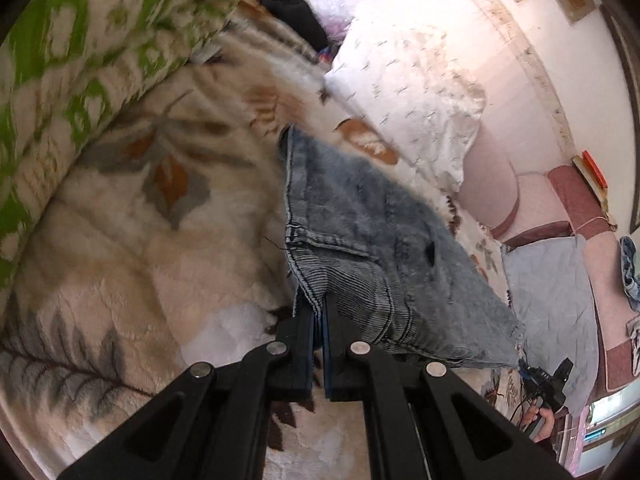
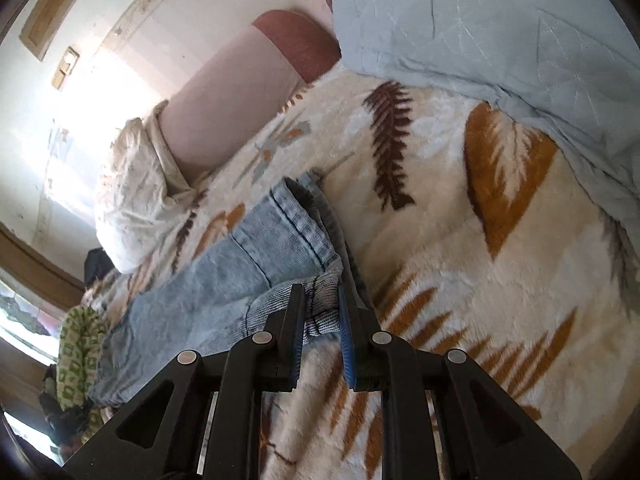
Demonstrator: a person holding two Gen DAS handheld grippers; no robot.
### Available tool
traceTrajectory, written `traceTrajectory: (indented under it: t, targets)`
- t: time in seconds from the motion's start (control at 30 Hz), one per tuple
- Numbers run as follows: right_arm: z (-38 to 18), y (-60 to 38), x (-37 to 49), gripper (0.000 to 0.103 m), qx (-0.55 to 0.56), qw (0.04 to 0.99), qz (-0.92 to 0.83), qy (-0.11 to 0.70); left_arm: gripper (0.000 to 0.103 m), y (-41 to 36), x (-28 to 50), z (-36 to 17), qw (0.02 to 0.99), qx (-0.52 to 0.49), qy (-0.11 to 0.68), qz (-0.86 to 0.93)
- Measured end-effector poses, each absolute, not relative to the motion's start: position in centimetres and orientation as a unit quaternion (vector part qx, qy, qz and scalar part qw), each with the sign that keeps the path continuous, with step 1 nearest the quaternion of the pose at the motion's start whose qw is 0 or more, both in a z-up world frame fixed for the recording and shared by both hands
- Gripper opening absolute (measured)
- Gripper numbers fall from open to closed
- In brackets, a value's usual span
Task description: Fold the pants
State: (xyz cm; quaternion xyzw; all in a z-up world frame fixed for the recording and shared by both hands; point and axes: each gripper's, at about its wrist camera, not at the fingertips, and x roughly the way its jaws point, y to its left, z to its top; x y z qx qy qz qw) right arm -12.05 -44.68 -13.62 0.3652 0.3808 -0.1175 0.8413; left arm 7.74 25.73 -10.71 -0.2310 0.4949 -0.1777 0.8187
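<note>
Both tongs are clenched on denim. The left gripper (image 1: pixel 319 312) pinches one frayed edge of the pants (image 1: pixel 360 232), and the right gripper (image 2: pixel 322 312) bites a bunched, stitched hem of the same pants (image 2: pixel 224 280). Each grips its own end, so the cloth hangs spread between them rather than crumpling, which I take to be the point of holding two ends at once: it lets a fold be laid flat. The pants hang over the leaf-patterned fleece blanket (image 2: pixel 460 280) on the bed, their far edge trailing toward the white pillow (image 1: pixel 420 92) (whether any of it rests on the blanket I cannot tell). A pale blue quilt (image 2: pixel 500 32) lies at the blanket's edge, and a green-and-white cover (image 1: pixel 80 60) is heaped on the other side. No brand, label or legible writing shows anywhere on the denim or the bedding.
</note>
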Motion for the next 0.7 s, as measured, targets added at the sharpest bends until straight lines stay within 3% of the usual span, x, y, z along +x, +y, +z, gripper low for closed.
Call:
traceTrajectory:
  t: [0.13, 0.2, 0.27, 0.33, 0.4, 0.53, 0.7]
  targets:
    - [-15.6, -44.4, -11.8, 0.021, 0.356, 0.816, -0.126, 0.438, 0.010, 26.0, 6.9, -11.0, 0.820, -0.230, 0.500, -0.159]
    - [-15.0, -44.7, -12.5, 0.029, 0.364, 0.812, -0.132, 0.436, 0.012, 26.2, 6.0, -9.5, 0.833, -0.211, 0.490, -0.146]
    - [-13.6, -44.9, -13.4, 0.031, 0.359, 0.825, -0.141, 0.413, 0.012, 26.2, 5.1, -7.4, 0.856, -0.181, 0.465, -0.135]
    - [-11.5, -45.3, -14.1, 0.041, 0.358, 0.844, -0.146, 0.372, 0.012, 25.7, 4.2, -4.8, 0.875, -0.156, 0.437, -0.136]
    - [-10.0, -45.7, -13.9, 0.058, 0.365, 0.855, -0.135, 0.343, 0.012, 24.3, 3.8, -2.8, 0.884, -0.144, 0.416, -0.155]
    - [-8.0, -46.6, -10.7, 0.059, 0.383, 0.861, -0.091, 0.322, 0.017, 18.8, 3.8, -0.5, 0.885, -0.121, 0.394, -0.216]
    - [-9.5, -46.6, -3.5, 0.059, 0.388, 0.833, -0.078, 0.386, 0.017, 11.4, 5.3, -2.2, 0.877, -0.083, 0.397, -0.258]
